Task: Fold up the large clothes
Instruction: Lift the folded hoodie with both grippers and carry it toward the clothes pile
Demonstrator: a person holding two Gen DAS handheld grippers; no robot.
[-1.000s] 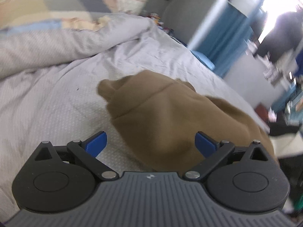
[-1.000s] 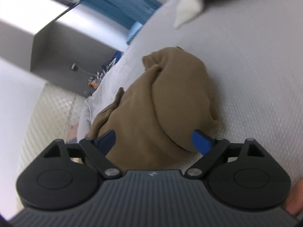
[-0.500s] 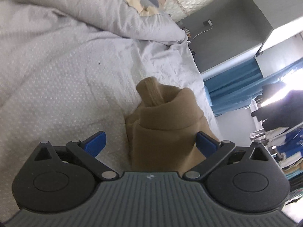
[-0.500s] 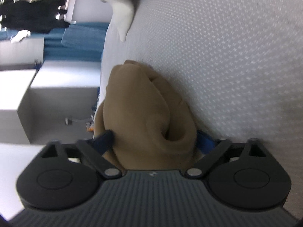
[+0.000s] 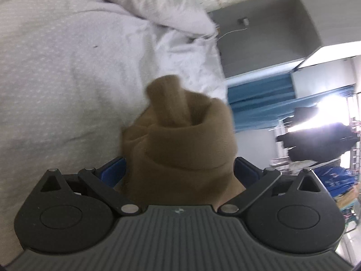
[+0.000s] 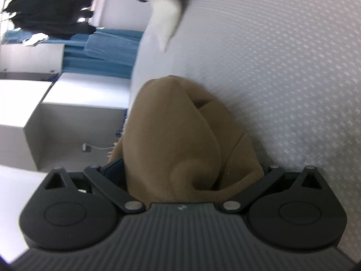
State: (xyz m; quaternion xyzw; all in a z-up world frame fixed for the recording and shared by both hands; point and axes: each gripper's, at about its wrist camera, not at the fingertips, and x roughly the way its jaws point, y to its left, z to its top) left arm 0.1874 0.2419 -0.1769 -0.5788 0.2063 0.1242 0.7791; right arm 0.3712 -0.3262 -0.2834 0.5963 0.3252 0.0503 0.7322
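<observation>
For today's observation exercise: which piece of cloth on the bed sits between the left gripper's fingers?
The brown garment, bunched up inside the left gripper; the pale quilt and dotted sheet lie further off.

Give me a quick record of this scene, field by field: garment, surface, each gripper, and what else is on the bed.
garment: brown garment, bunched and rolled, not laid flat
surface: pale dotted bedsheet
left gripper: jaws wide apart, garment between them, pads not clearly pressing
right gripper: jaws have just been opening, now wide, garment between them
also on bed: crumpled duvet; white cloth at the far edge
fold: not yet done
</observation>
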